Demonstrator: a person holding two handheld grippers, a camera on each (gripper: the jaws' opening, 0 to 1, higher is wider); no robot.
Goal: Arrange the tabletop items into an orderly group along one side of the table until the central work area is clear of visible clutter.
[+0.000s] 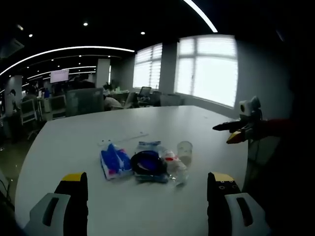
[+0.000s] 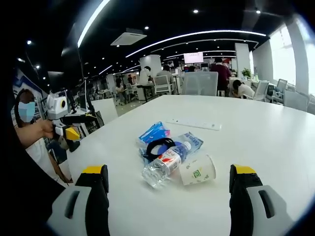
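Note:
A small heap lies mid-table on the white table [image 1: 69,142]: a blue packet [image 1: 113,161], a black coiled ring [image 1: 146,162] on a clear packet, a plastic bottle [image 1: 173,166] on its side and a paper cup [image 1: 185,150]. My left gripper [image 1: 147,196] is open, short of the heap. The right gripper [image 1: 224,133] hovers off the table's right edge. In the right gripper view the blue packet [image 2: 153,132], ring [image 2: 160,145], bottle [image 2: 165,167] and tipped cup [image 2: 198,171] lie just ahead of my open right gripper [image 2: 170,191]. A hand holds the left gripper [image 2: 81,125] at left.
A long white strip [image 1: 125,139] [image 2: 194,124] lies beyond the heap. Office chairs [image 2: 199,82], desks and seated people stand past the far table edge. Bright windows [image 1: 206,69] line one wall. Bare tabletop [image 2: 261,137] surrounds the heap.

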